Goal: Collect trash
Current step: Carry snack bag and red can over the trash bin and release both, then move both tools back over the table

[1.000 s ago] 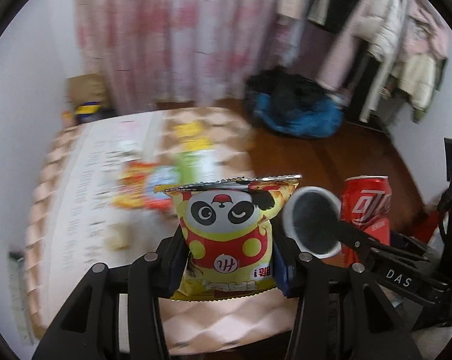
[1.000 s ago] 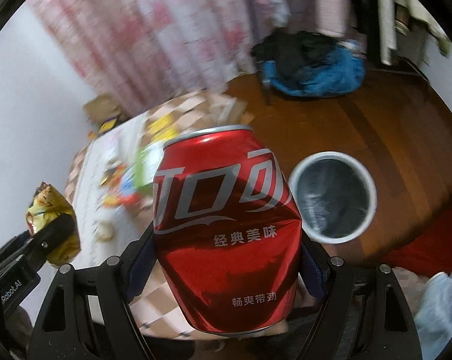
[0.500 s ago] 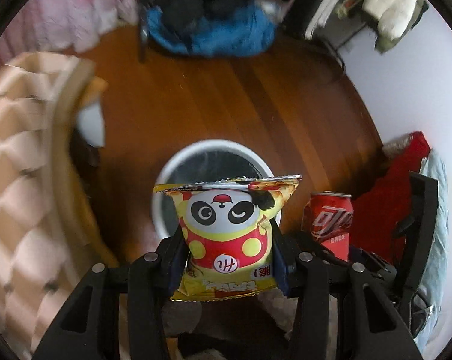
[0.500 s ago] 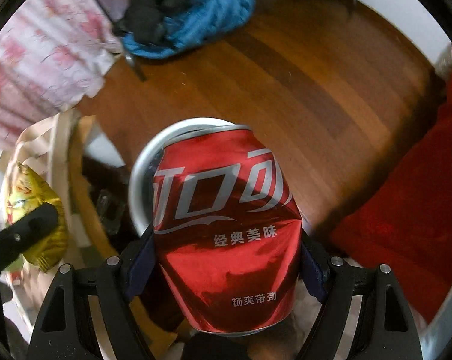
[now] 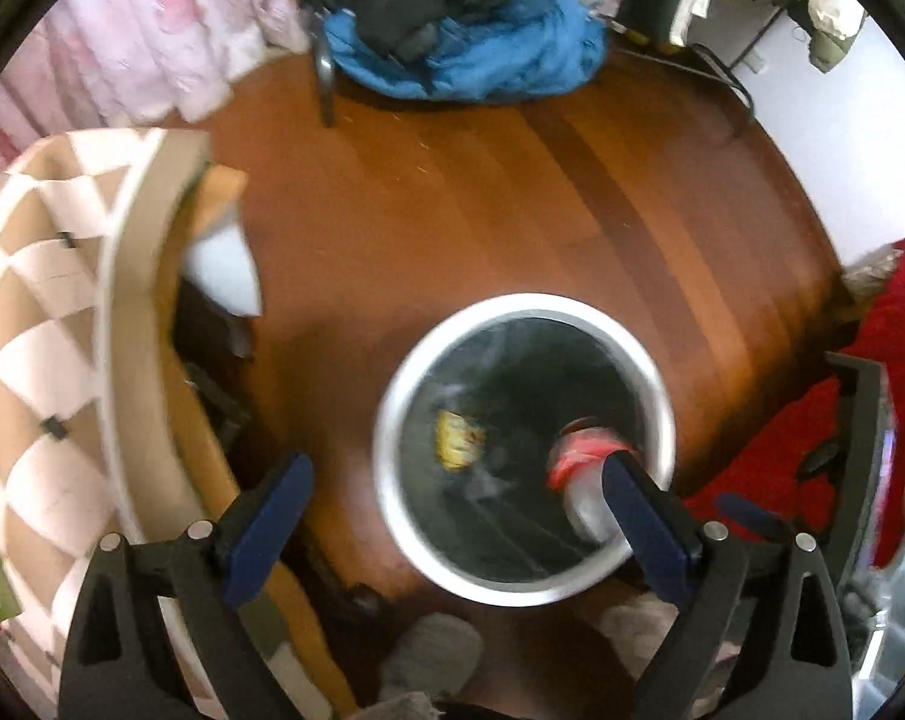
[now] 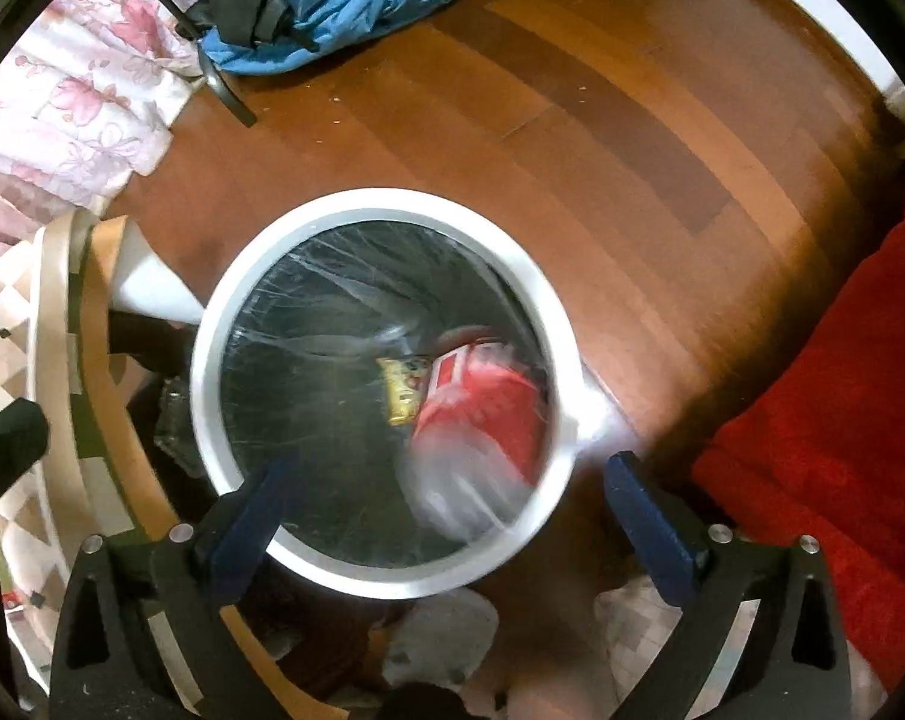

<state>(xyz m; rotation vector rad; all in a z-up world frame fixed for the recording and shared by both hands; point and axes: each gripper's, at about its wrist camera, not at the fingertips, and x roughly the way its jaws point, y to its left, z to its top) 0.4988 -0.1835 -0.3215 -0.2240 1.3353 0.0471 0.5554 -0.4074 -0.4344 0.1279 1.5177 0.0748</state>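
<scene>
A round white-rimmed trash bin [image 5: 392,480] with a clear liner stands on the wooden floor; it also shows in the right wrist view [image 6: 212,312]. Inside it lie the yellow snack packet [image 5: 457,441] and the red cola can [image 5: 578,456], both blurred. The packet [image 6: 403,387] and the can [image 6: 482,414] also show in the right wrist view. My left gripper [image 5: 452,516] is open and empty above the bin. My right gripper [image 6: 446,504] is open and empty above the bin.
A table with a checkered cloth [image 5: 26,324] stands left of the bin. A blue and black clothes pile [image 5: 470,42] lies on the floor at the back. Red fabric [image 6: 824,420] is at the right. Pink floral curtains [image 6: 62,96] hang at the back left.
Both grippers swung from the table to above the bin and opened. The snack packet and the cola can dropped out of them into the bin.
</scene>
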